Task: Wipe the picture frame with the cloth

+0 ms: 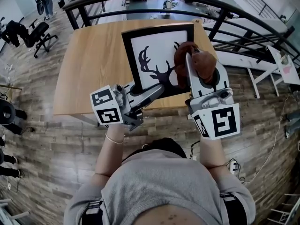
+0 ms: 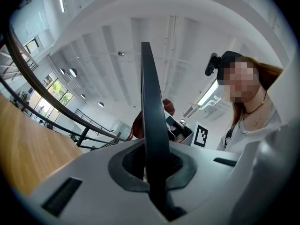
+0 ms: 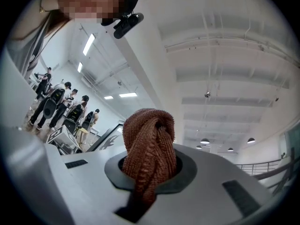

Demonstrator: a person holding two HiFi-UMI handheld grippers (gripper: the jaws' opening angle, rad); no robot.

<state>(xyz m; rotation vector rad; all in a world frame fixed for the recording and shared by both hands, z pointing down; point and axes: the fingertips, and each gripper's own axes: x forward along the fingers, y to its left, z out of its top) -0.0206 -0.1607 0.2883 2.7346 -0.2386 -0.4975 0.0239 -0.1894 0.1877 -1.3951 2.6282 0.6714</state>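
picture frame (image 1: 157, 31) face up, deer silhouette (image 1: 157, 70) antlers toward far left | left gripper (image 1: 157, 89) clamped on near edge | right gripper (image 1: 191, 56) pinching brown cloth (image 1: 206, 64) over right side

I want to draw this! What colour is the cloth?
The cloth is reddish brown. It shows best in the right gripper view.

One picture frame (image 1: 154, 62), one cloth (image 1: 199, 62), one table (image 1: 93, 69), two grippers (image 1: 158, 90) (image 1: 189, 59).

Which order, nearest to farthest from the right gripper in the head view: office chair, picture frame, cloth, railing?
1. cloth, gripped by the right gripper.
2. picture frame, right under the cloth.
3. railing, farther back.
4. office chair, far left.
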